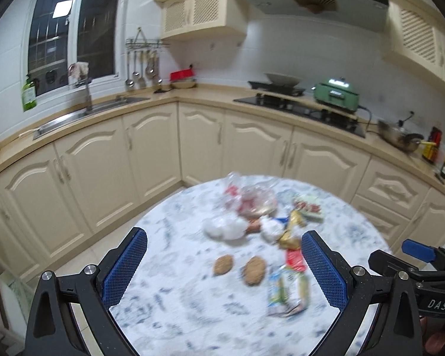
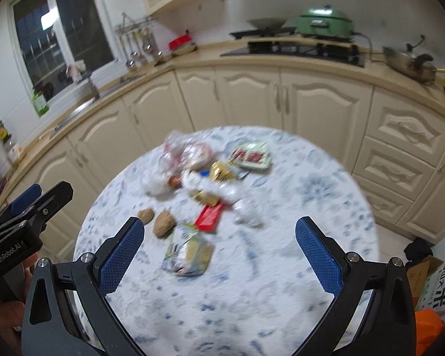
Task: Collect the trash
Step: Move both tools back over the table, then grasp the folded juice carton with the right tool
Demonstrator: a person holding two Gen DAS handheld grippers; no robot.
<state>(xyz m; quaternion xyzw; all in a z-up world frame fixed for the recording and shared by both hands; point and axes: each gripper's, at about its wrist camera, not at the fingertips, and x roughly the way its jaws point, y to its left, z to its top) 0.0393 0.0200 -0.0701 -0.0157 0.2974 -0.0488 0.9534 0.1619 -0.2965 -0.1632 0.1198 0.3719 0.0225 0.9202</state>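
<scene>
The trash sits clustered toward the far side of the round marble-patterned table point(image 2: 281, 281): crumpled wrappers, a red packet point(image 2: 209, 215), white tissue point(image 1: 225, 227) and what look like two walnuts point(image 2: 164, 223), though blur hampers certainty. All seem light, soft and crinkly; pinch wrappers by an edge. Left gripper point(image 1: 224, 268) and right gripper point(image 2: 219, 256) both hover spread wide, holding and touching nothing.

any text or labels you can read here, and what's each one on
"DAS" – on the right gripper's black body, seen from the left wrist view.
"GenRobot.AI" – on the left gripper's black body, seen from the right wrist view.
"米" – large dark character on the cardboard box on the floor; the print beside it is cut off.
Wrappers on the table, and the counter bottles: print too blurred to read.
</scene>
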